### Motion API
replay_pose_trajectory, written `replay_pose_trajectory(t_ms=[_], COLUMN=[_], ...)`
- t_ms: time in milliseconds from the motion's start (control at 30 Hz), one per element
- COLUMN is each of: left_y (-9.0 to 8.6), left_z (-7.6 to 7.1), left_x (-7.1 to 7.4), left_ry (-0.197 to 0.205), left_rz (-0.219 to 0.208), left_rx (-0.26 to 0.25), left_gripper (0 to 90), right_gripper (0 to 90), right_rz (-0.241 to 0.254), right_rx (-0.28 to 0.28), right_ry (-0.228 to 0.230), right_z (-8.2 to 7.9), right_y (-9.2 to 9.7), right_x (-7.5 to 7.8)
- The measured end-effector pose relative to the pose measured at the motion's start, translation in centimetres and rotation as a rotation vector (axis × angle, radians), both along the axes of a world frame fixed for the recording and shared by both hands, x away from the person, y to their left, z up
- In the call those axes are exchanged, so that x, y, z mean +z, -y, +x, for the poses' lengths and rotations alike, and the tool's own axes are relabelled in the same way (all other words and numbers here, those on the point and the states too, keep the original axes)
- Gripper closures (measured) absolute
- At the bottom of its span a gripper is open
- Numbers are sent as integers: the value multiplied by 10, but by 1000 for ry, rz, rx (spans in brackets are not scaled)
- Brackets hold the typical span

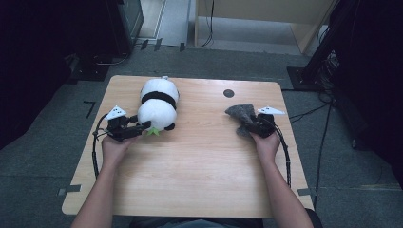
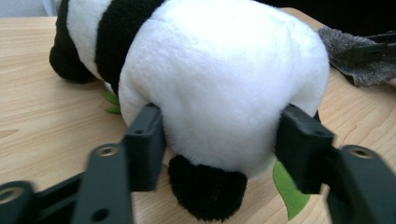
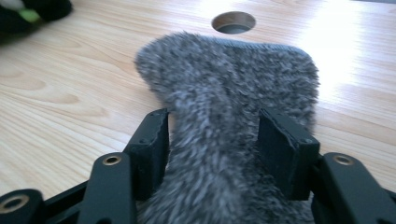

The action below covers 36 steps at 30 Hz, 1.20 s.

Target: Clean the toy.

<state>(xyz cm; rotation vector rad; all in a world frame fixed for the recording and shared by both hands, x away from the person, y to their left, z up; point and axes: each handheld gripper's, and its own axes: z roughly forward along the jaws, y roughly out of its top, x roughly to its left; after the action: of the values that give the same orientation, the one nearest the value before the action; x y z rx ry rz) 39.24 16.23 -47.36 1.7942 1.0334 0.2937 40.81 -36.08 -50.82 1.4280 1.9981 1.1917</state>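
A black-and-white panda plush (image 1: 159, 102) lies on the wooden table (image 1: 199, 161), its head toward the near left. My left gripper (image 1: 142, 127) sits at that head. In the left gripper view the white head (image 2: 219, 79) bulges between the two spread jaws and its fur brushes the pads (image 2: 149, 144); a green felt leaf (image 2: 289, 191) pokes out below. A grey furry cloth (image 1: 240, 113) lies at the right. My right gripper (image 1: 247, 124) straddles its near end. In the right gripper view the cloth (image 3: 229, 79) runs flat on the table between the parted jaws.
A round cable hole (image 1: 228, 93) is in the table behind the cloth, also in the right gripper view (image 3: 233, 22). Bare wood spans the middle and near half. Dark equipment and cables stand on the floor around the table.
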Motion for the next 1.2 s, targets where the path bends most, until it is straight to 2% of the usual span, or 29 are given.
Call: replay_pose_trajectory(t_ms=[67, 133, 233, 267, 367, 433, 500, 567, 633, 767, 833, 1000, 1100, 1133, 1200], left_y=[-2, -3, -3, -4, -8, -10, -11, -9, -7, -3, 1, 12, 22, 24, 30], left_z=[1, 1, -3, -4, -5, -6, -7, -8, -11, -15, -19, -26, -32, -33, -37], left_x=[-2, -2, -1, 0, 3, 3, 3, 5, 7, 14, 19, 25, 26, 27, 27], left_ry=[-25, -33, -14, -7, -18, -16, -19, -17, -6, -6, 5, 21, 34, 38, 38], left_rz=[-17, -16, 15, 9, -71, -68, -72, -45, -32, -30, -24, -15, -30, -36, -49], left_rx=[-14, -25, -23, -25, -2, 13, -4, 9, -17, -17, -36, -59, -91, -105, -132], left_gripper=[292, 275, 243, 242, 243, 262, 244, 242, 233, 216, 211, 200, 200, 200, 199], right_gripper=[424, 418, 413, 411, 402, 400, 399, 399, 399, 399, 399, 392, 390, 391, 391], right_rz=[8, 5, 1, 2, -8, -12, -18, -15, -12, 10, 8, 10, -6, -5, -1], right_rx=[7, 8, 21, 22, 29, 39, 46, 51, 53, 58, 61, 77, 103, 115, 130], right_ry=[1, 4, 9, 7, 9, 7, 6, 18, 28, 40, 45, 35, 60, 82, 85], right_z=[-1, -3, -5, -6, -10, -12, -15, -20, -24, -31, -35, -45, -52, -56, -60], right_y=[-2, -4, -8, -9, -13, -15, -17, -19, -21, -23, -25, -33, -40, -42, -46], right_x=[2, 5, 9, 10, 14, 16, 19, 21, 23, 30, 33, 40, 45, 46, 47])
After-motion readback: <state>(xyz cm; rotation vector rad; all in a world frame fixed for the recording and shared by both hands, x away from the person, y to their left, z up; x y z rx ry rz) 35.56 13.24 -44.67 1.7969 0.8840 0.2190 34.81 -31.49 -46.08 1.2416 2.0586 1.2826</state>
